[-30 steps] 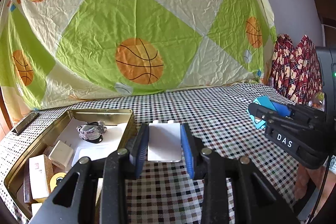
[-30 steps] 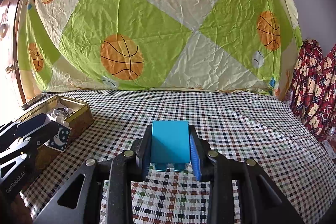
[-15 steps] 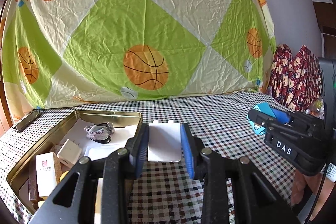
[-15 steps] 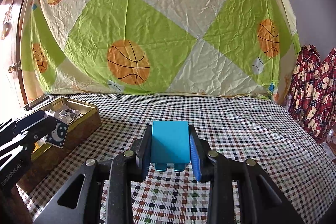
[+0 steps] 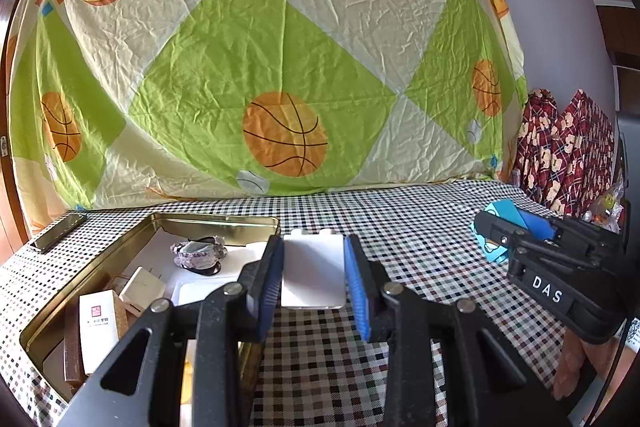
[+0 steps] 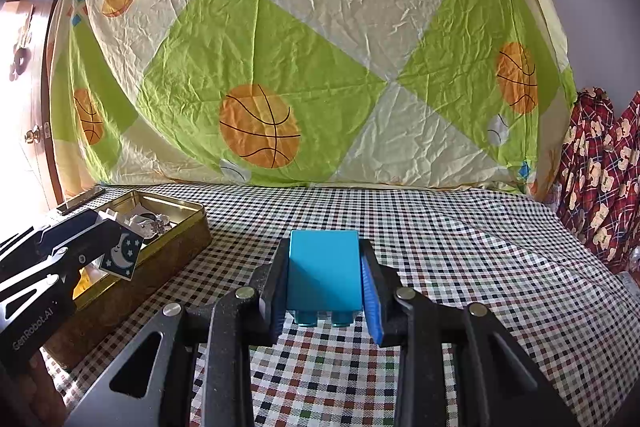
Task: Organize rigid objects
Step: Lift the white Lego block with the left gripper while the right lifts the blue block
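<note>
Both black plastic two-finger grippers, left (image 5: 313, 283) and right (image 6: 325, 283), carry blue ribbed pads (image 5: 356, 291), silver pivot screws (image 5: 233, 289) and triangular cut-outs; white lettering reads "DAS" and "GenRobot.AI".

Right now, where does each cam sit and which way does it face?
Left wrist: on the left gripper, looking along its fingers at the backdrop sheet; it holds a white block beside the gold tin; right gripper at right edge.
Right wrist: on the right gripper, facing the same way; it holds a blue block; left gripper at left edge.
Shared: sheet, checked tablecloth, tin, both grippers.
</note>
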A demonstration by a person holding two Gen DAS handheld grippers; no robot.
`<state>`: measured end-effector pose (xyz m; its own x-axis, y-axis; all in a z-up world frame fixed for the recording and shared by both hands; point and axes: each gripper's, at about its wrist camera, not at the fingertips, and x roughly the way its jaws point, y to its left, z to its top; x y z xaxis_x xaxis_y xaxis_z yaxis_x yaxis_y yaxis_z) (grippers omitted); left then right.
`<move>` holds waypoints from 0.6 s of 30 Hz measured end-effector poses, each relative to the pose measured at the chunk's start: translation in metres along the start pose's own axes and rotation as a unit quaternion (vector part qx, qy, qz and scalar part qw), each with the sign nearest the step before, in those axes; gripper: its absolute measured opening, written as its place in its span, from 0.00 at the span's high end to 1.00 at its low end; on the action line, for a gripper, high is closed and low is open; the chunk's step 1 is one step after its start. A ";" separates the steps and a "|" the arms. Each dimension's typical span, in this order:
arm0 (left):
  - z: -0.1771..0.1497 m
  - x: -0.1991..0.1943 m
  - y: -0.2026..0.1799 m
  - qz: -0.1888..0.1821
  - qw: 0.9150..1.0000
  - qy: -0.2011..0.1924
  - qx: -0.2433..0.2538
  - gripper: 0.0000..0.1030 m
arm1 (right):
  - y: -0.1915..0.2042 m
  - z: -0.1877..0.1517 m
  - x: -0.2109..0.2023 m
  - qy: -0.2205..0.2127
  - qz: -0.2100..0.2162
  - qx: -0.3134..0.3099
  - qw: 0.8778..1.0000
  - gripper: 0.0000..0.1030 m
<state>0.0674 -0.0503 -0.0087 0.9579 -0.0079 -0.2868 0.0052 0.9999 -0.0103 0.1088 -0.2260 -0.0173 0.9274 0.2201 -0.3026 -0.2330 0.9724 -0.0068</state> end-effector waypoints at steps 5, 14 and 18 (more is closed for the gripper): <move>0.000 -0.001 0.000 0.000 1.000 0.000 0.000 0.71 | 0.002 0.000 -0.001 -0.001 0.010 0.002 1.000 0.67; -0.001 -0.009 0.004 0.001 1.000 -0.006 0.002 0.71 | 0.010 -0.001 -0.004 -0.001 0.026 0.002 1.000 0.67; -0.001 -0.012 0.007 0.002 1.000 -0.008 -0.001 0.71 | 0.015 -0.001 -0.006 -0.001 0.034 -0.001 0.999 0.67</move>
<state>0.0560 -0.0429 -0.0068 0.9626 -0.0032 -0.2708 0.0000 0.9999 -0.0119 0.0997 -0.2123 -0.0171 0.9101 0.2855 -0.3003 -0.2957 0.9552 0.0121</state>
